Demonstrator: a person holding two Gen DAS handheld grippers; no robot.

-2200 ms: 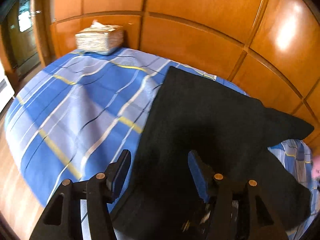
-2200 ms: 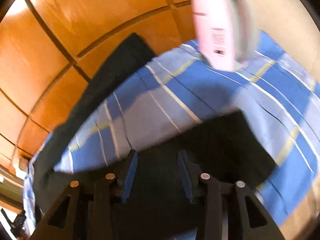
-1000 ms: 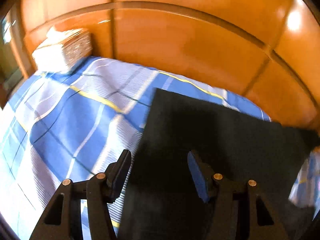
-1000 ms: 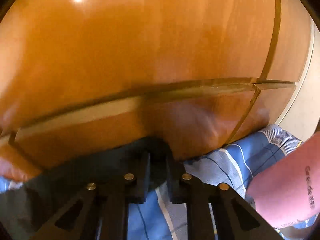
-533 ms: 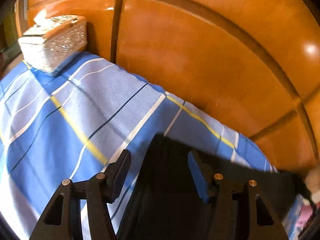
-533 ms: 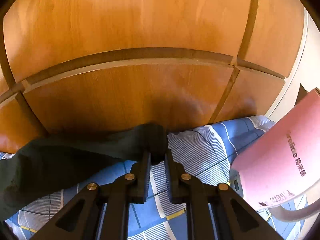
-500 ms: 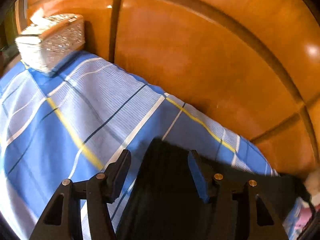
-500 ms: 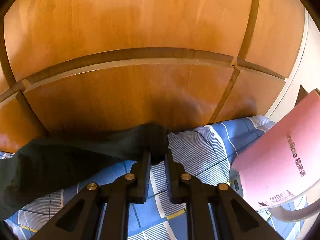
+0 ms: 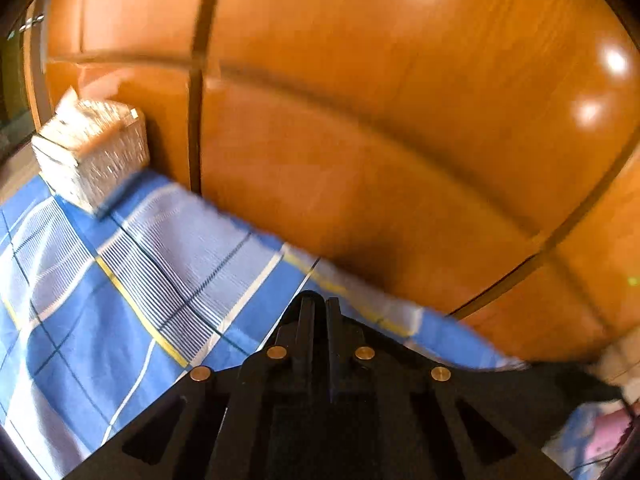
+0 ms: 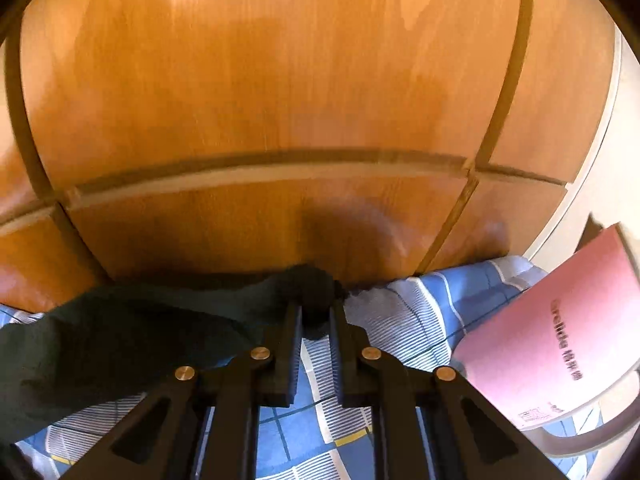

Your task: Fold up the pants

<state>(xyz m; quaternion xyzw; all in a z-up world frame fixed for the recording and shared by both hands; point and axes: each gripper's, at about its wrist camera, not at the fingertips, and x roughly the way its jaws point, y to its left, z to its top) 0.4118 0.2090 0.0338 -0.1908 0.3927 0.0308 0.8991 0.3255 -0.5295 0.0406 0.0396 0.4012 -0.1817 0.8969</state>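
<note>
Here, in the left wrist view, the left gripper point(image 9: 318, 308) has its jaws pressed together over the dark pants point(image 9: 520, 384), whose edge runs off to the right above the blue plaid sheet point(image 9: 120, 300); whether cloth is caught between the pads I cannot tell. A pale box point(image 9: 92, 152) sits by the wood panels point(image 9: 400, 120).

In the right wrist view, the right gripper point(image 10: 316, 320) pinches a corner of the pants point(image 10: 120, 332), which drape left over the sheet point(image 10: 420, 312). A pink box point(image 10: 560, 352) stands at right.

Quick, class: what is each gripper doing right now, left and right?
Left gripper: closed; dark pants lie beneath it, but a grip cannot be told.
Right gripper: closed on the pants' edge.
</note>
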